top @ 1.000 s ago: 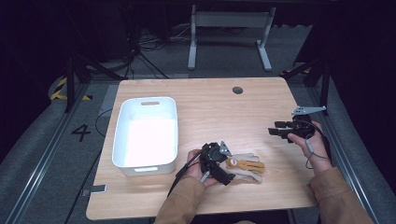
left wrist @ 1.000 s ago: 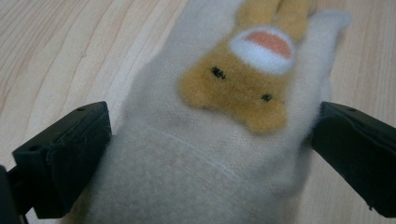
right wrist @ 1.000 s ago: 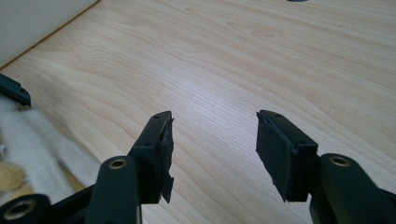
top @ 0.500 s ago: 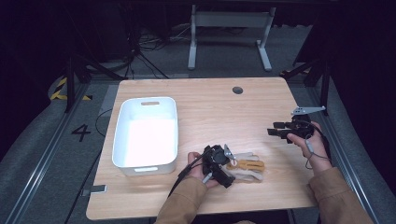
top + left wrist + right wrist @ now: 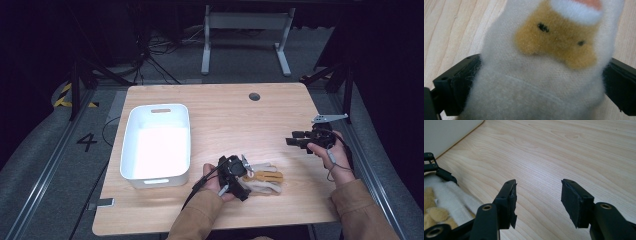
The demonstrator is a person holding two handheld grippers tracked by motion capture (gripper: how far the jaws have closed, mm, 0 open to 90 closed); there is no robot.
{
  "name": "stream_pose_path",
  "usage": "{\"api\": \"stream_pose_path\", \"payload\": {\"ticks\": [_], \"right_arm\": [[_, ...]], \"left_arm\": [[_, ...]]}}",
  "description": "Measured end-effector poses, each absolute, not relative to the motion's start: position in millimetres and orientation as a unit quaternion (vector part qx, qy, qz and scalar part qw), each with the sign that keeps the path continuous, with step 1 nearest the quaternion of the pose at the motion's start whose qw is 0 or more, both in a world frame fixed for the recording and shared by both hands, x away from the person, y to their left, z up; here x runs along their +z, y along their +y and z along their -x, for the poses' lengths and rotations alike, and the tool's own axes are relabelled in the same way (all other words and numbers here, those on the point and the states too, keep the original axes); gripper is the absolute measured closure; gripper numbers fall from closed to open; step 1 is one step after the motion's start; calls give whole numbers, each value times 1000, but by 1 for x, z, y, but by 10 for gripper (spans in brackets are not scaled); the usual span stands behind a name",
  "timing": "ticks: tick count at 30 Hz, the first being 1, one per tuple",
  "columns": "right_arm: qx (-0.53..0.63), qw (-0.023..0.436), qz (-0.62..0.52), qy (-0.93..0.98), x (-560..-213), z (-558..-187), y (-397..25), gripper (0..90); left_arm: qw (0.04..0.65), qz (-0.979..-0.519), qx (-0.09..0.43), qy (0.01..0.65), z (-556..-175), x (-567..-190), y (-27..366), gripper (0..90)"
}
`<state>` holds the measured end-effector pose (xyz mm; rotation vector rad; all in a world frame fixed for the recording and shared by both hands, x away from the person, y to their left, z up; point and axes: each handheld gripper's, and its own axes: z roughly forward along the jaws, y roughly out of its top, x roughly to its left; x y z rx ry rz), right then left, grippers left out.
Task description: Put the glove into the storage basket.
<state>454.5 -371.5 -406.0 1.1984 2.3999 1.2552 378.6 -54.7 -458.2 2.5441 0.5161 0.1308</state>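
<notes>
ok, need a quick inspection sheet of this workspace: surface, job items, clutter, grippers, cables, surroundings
Surface: wooden table, round grommet hole near the far edge.
Job's things: fuzzy white and tan gloves at the near edge; white bin to their left.
Clutter: nothing seen.
Grippers: left gripper at the gloves, fingers either side of the fabric; right gripper open, above bare wood.
Cables: one trails from each gripper.
Surroundings: dark floor, metal frame legs, a painted 4.

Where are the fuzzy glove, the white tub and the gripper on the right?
glove (image 5: 264, 181), high view, its pale palm.
tub (image 5: 156, 178), high view, near wall.
right gripper (image 5: 537, 202), right gripper view, midway between its fingertips.
</notes>
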Motion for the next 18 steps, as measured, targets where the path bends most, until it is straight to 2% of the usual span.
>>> {"api": "stream_pose_path", "payload": {"ticks": [1, 3, 11, 12, 18], "right_arm": [[422, 89, -403, 807, -406, -455, -371, 469], [421, 89, -404, 807, -407, -455, -371, 470], [423, 85, -404, 807, -408, -454, -369, 471], [422, 84, -404, 807, -407, -455, -369, 471], [423, 83, -403, 807, -407, -455, -371, 472]], "left_arm": [[270, -942, 46, 194, -378, -457, -54, 40], [271, -939, 51, 205, -378, -453, -54, 177], [273, -937, 57, 209, -371, -447, -59, 492], [272, -937, 58, 211, -370, -447, -60, 569], [262, -937, 60, 224, -367, -445, -63, 674]]}}
